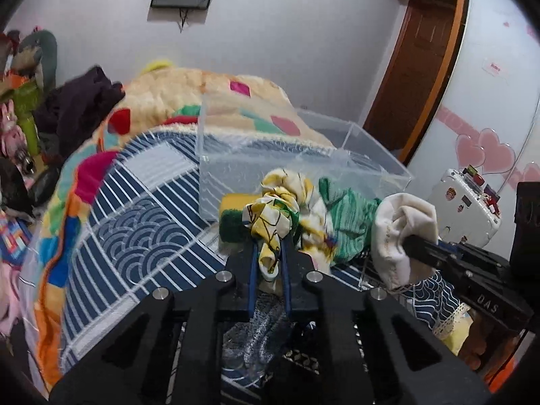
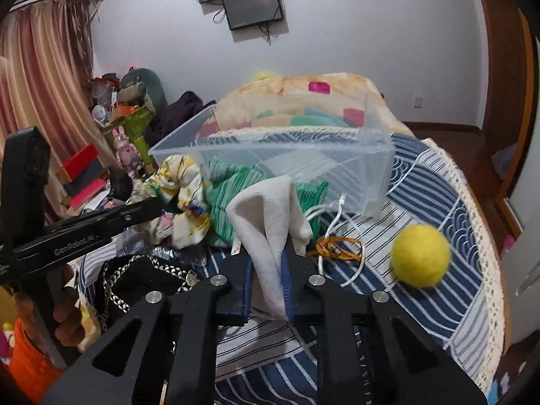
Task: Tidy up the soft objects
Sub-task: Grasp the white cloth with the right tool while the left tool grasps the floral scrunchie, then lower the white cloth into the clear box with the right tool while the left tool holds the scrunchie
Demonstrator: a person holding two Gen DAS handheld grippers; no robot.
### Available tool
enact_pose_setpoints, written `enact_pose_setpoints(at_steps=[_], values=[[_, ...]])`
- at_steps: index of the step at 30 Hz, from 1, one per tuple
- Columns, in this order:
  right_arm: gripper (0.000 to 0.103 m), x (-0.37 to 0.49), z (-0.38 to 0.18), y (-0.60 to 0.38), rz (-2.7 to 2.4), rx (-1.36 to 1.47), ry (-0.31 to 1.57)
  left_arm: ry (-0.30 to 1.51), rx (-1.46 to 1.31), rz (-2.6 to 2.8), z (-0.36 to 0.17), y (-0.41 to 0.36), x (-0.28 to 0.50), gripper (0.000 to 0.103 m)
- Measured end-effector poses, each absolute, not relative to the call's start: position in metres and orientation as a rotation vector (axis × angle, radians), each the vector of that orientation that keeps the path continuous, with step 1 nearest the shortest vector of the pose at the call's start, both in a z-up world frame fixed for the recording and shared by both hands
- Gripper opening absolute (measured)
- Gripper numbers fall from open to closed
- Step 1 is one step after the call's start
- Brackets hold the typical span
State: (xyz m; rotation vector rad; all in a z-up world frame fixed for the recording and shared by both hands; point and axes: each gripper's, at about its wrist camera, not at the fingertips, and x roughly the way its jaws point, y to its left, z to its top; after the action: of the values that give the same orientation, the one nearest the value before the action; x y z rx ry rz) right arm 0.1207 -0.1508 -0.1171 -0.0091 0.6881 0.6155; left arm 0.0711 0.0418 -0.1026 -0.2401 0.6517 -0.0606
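Left wrist view: my left gripper (image 1: 268, 236) is clenched on the yellow patterned scarf (image 1: 273, 216), lifted off the bed just in front of the clear plastic box (image 1: 371, 168), which looks empty from here, so I judge I'm carrying it there. Right wrist view: my right gripper (image 2: 270, 263) grasps the white cloth (image 2: 270, 222) (bunched upright between the fingers), the green knit (image 2: 229, 195) lies against the box front, and the yellow ball (image 2: 420, 254) sits apart on the striped cover (image 2: 438, 320).

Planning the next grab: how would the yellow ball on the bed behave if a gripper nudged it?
The yellow ball is round and lies free on the striped bedspread, so it would probably roll. Its fuzzy, felt-like surface suggests it is light and not slippery.
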Motion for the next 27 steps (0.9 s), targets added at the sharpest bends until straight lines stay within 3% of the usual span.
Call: enact_pose_setpoints(at_steps=[13, 27], values=[[0.013, 0.111, -0.071, -0.167, 0.586, 0.033, 0.536, 0.538, -0.251, -0.133, -0.055, 0.047, 0.052, 0.010], [0.013, 0.128, -0.043, -0.160, 0.566, 0.044, 0.444, 0.622, -0.261, -0.137, -0.072, 0.049, 0.115, 0.010]])
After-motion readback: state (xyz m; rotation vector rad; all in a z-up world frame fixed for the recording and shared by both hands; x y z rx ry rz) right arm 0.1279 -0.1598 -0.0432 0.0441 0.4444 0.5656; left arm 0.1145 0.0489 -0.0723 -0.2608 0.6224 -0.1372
